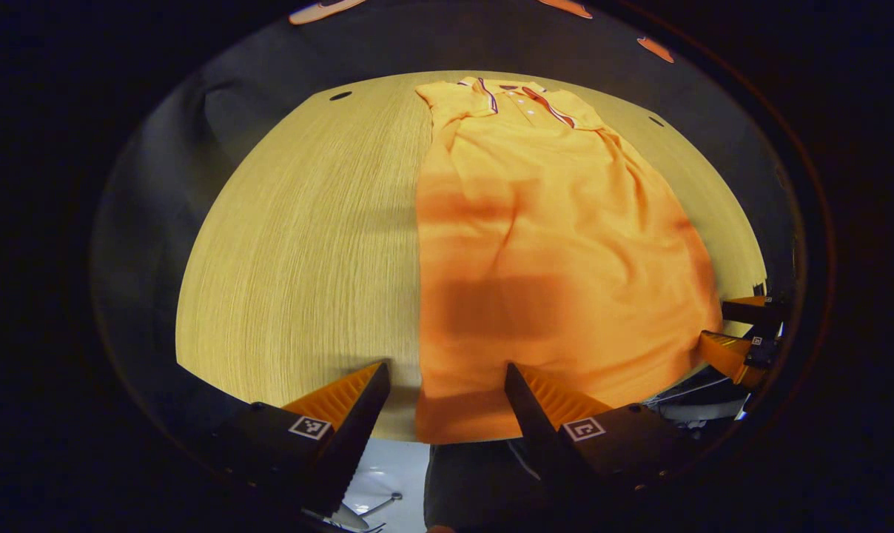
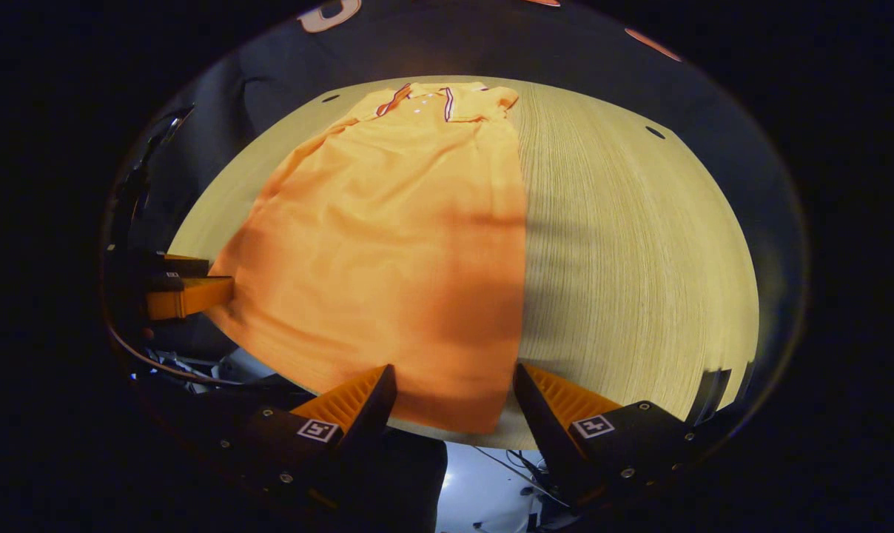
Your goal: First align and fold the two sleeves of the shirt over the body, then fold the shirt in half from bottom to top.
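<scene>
Hovered with left claw (image 1: 447,385) and right claw (image 2: 454,389) both spread wide, gripping nothing, over the hem corners of the shirt (image 1: 550,252) lying flat on the table (image 1: 306,259); needed matched pinches before lifting toward the collar (image 1: 525,100).

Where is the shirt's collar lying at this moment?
The collar lies at the far end of the orange polo shirt, by the wooden table's far edge, opposite both hand-held grippers.

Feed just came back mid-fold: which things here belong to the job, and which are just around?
In the job:
- orange shirt, sleeves already folded in, bottom hem at the near table edge
- left gripper, open over the hem
- right gripper, open over the hem

Just around:
- wooden table
- cables below the table edge
</scene>
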### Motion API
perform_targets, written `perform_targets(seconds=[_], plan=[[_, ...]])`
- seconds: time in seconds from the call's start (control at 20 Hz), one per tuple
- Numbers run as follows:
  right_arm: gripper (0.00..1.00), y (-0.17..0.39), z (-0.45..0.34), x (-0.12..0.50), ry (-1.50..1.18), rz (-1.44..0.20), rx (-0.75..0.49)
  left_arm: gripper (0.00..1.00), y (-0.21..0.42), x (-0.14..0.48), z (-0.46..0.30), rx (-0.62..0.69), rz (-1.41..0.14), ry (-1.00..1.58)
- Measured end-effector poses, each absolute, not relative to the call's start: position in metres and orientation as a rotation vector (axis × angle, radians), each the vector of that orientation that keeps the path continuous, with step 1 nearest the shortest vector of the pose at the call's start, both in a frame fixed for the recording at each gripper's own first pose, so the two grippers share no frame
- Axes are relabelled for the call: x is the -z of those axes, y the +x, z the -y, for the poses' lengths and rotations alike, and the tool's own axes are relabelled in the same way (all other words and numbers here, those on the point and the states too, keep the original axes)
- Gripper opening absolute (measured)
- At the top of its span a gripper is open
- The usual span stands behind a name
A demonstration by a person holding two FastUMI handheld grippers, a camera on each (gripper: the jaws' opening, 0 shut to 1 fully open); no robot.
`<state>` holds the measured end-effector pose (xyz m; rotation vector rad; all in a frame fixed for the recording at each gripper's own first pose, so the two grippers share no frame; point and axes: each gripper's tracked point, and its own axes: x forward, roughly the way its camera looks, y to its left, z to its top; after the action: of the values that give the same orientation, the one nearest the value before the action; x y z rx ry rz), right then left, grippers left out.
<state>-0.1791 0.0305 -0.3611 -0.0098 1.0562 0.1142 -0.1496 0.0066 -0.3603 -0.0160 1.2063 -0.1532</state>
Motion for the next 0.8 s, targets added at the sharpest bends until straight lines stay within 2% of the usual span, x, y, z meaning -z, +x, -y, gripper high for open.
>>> perform_targets(seconds=[0.1, 0.15, 0.2, 0.25, 0.3, 0.35, 0.4, 0.45, 0.5, 0.55, 0.8], plan=[[0.93, -0.175, -0.035, 0.358, -0.017, -1.04, -0.134, 0.97, -0.145, 0.365, -0.002, 0.166, -1.184, -0.045], [0.84, -0.174, -0.034, 0.36, -0.02, -1.043, -0.138, 0.95, -0.144, 0.366, -0.002, 0.172, -1.181, -0.048], [0.78, -0.169, -0.028, 0.36, -0.003, -1.037, -0.117, 0.9, -0.145, 0.362, 0.002, 0.188, -1.17, -0.041], [0.49, -0.166, -0.022, 0.359, 0.049, -1.028, -0.07, 0.85, -0.143, 0.359, 0.01, 0.215, -1.151, -0.04], [0.29, -0.166, -0.023, 0.359, 0.116, -1.034, -0.06, 0.59, -0.14, 0.359, 0.02, 0.249, -1.135, -0.044], [0.19, -0.166, -0.028, 0.359, 0.143, -1.04, -0.079, 0.32, -0.138, 0.362, 0.022, 0.239, -1.131, -0.037], [0.19, -0.164, -0.028, 0.359, 0.173, -1.035, -0.085, 0.05, -0.136, 0.368, 0.023, 0.244, -1.137, -0.032], [0.2, -0.164, -0.027, 0.358, 0.205, -1.032, -0.094, 0.07, -0.14, 0.359, 0.026, 0.258, -1.142, -0.052], [0.19, -0.167, -0.025, 0.356, 0.29, -1.024, -0.047, 0.04, -0.138, 0.361, 0.03, 0.256, -1.146, -0.088], [0.04, -0.16, -0.033, 0.358, 0.354, -1.031, -0.063, 0.01, -0.139, 0.358, 0.028, 0.259, -1.15, -0.098], [0.04, -0.147, -0.035, 0.329, 0.401, -0.931, -0.111, 0.01, -0.121, 0.327, 0.017, 0.234, -1.071, -0.121]])
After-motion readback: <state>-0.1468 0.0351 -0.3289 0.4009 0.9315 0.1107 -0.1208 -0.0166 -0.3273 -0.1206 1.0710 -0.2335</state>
